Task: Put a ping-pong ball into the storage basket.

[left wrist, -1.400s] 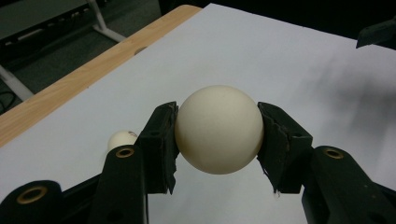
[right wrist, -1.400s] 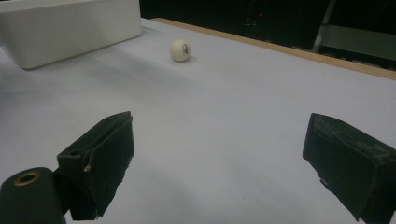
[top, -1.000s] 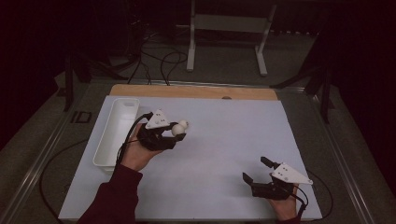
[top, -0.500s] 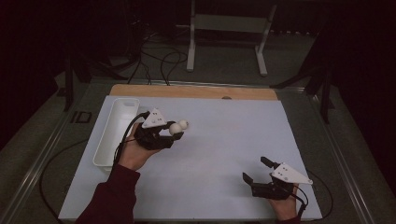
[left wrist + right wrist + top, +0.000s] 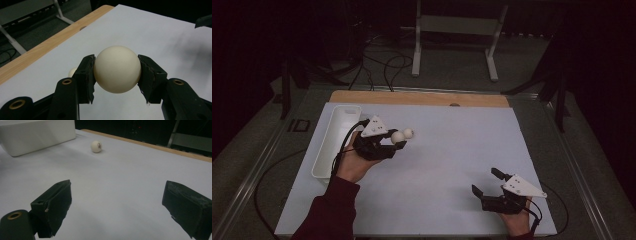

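While the left gripper (image 5: 116, 75) clamps a plain ball (image 5: 117, 69), the right gripper (image 5: 117, 207) gapes empty.

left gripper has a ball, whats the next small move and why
Probably carry it left to above the white tray and open there. The left gripper is shut on the held ball, the tray sits just beside that hand, and a second ball lies on the table.

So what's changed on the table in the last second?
The left tool, shut on a white ball, has drifted slightly toward the white tray and a little farther from the person. It has not let go. The second ball on the sheet, the tray and the open right tool stayed put.
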Tool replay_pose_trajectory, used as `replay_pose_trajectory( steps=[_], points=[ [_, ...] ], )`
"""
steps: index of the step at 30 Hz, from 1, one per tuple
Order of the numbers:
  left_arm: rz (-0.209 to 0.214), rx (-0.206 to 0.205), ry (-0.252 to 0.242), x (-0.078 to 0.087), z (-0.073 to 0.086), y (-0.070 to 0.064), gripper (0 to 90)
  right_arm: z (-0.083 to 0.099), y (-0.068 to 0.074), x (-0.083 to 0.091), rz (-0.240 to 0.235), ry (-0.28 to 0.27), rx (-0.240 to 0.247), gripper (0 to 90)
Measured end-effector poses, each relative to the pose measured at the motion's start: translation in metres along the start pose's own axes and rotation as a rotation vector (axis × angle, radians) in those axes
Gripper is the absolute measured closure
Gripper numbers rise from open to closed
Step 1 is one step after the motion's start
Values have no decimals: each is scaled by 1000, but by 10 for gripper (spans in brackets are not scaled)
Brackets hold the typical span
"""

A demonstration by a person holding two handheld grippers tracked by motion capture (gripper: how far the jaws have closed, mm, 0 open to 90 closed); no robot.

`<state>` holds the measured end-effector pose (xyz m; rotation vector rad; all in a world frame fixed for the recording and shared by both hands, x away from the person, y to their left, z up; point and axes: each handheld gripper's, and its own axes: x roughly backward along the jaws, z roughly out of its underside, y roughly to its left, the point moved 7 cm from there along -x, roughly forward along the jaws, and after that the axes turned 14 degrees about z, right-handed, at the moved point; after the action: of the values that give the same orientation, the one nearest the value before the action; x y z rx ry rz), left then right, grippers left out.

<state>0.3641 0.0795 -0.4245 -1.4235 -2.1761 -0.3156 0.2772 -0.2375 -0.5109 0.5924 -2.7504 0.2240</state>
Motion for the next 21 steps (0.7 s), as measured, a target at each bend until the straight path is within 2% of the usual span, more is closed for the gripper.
replay_pose_trajectory(
  steps=[21],
  points=[
    [-18,4,-8,11,1,4,512,0,-1,0,3,-2,-1,87]
  ],
)
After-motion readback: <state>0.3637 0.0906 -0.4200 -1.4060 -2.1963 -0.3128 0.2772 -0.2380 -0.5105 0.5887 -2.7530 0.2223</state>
